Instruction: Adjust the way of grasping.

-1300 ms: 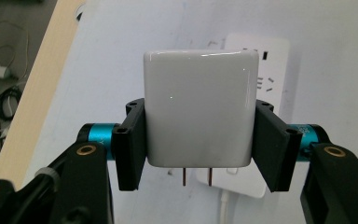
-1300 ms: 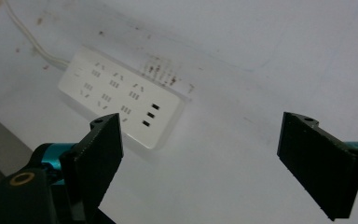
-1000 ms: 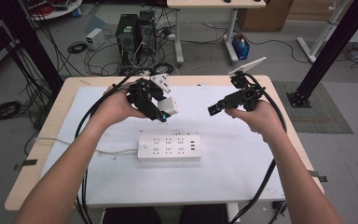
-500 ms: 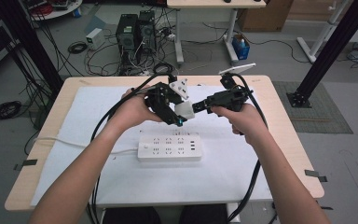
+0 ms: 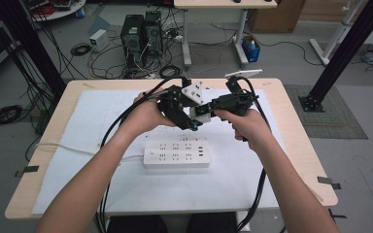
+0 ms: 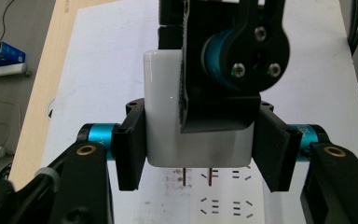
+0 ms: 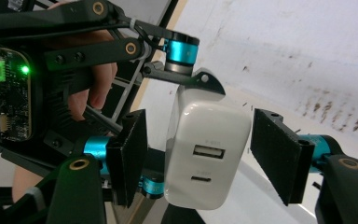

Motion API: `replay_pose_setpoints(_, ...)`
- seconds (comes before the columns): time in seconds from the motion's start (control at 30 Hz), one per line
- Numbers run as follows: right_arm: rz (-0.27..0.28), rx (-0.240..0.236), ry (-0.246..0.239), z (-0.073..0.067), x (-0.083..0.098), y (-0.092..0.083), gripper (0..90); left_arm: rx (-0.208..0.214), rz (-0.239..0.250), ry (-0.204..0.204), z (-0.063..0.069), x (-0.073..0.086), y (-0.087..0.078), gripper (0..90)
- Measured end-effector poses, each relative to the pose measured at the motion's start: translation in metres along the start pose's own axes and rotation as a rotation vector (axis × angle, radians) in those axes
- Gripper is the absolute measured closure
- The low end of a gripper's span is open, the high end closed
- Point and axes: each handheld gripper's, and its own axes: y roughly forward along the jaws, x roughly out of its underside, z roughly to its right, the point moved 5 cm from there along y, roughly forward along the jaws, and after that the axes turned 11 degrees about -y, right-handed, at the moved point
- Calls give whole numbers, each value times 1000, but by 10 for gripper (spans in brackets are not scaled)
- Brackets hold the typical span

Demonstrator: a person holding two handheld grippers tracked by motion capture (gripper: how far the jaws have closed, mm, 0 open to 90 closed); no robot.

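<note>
The left gripper clamps a white charger by its two side faces, with both pads pressed flat against the body. Two metal prongs project from the charger's lower end and point toward the white power strip below.

The right gripper has its jaws spread on either side of the same charger. A visible gap remains on each side, so the pads do not touch the body. These jaws have just been closing, with the charger between them. The charger's end face, which carries two ports, faces along the right gripper's jaws.

In the high view, the two grippers meet above the middle of the table, the left gripper at the left and the right gripper at the right. The charger is held in the air between them, just beyond the power strip. The power strip lies flat on a white sheet covering the tabletop. A black cable trails from each gripper toward the near table edge.
</note>
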Motion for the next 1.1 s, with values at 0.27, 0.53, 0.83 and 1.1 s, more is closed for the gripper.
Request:
replay_pose_setpoints(0.27,1,-8,1,0,0,3,458,-7,13,18,1,-1,-1,426)
replay_pose_setpoints(0.53,14,-20,1,0,-1,4,545,-13,18,24,0,0,-1,426)
replay_pose_setpoints(0.83,17,-22,30,2,-1,4,607,-53,3,59,2,0,1,423)
replay_pose_setpoints(1.1,17,-19,34,3,0,2,622,-99,-11,61,0,1,1,334)
